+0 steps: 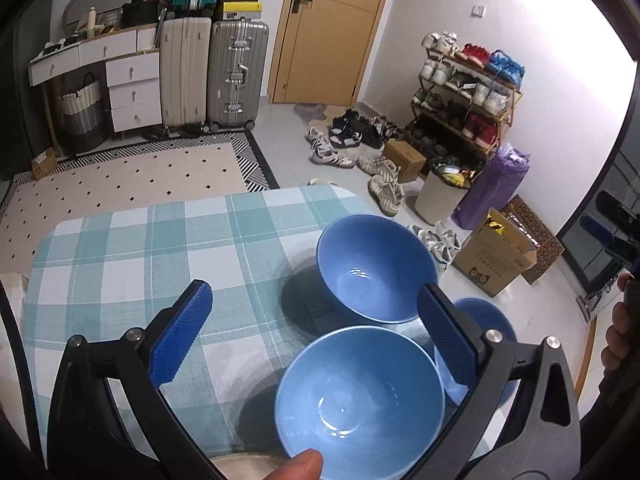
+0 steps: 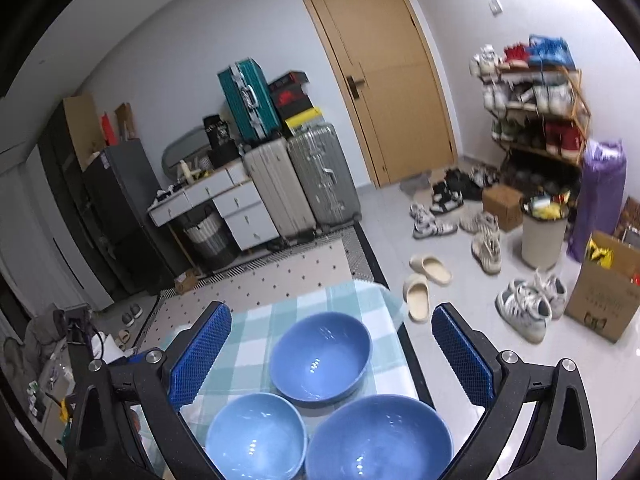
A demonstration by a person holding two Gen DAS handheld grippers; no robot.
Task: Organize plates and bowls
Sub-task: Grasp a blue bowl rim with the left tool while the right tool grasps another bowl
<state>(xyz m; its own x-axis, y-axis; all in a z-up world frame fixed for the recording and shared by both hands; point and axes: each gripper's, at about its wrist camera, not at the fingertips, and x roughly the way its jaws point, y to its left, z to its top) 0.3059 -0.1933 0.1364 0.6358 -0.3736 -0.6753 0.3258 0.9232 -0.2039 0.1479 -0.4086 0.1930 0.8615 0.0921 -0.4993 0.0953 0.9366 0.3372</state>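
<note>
Three blue bowls stand upright and apart on a table with a teal checked cloth [image 1: 120, 260] [image 2: 260, 320]. In the left wrist view the nearest bowl [image 1: 360, 400] lies low between my fingers, a second bowl [image 1: 376, 268] stands beyond it, and the third bowl [image 1: 492, 320] is half hidden behind my right finger. My left gripper [image 1: 316, 320] hangs above them, open and holding nothing. From the right wrist the far bowl [image 2: 320, 356], the near left bowl [image 2: 256, 436] and the near right bowl [image 2: 378, 438] all show. My right gripper [image 2: 330, 316] is open and empty above them.
The table's far edge and right corner [image 2: 384, 292] drop to a tiled floor with scattered shoes [image 2: 424, 268], a bin [image 2: 544, 236] and a cardboard box [image 1: 496, 260]. Suitcases [image 1: 236, 76], a drawer unit and a door stand behind. A thumb [image 1: 300, 464] shows at the bottom edge.
</note>
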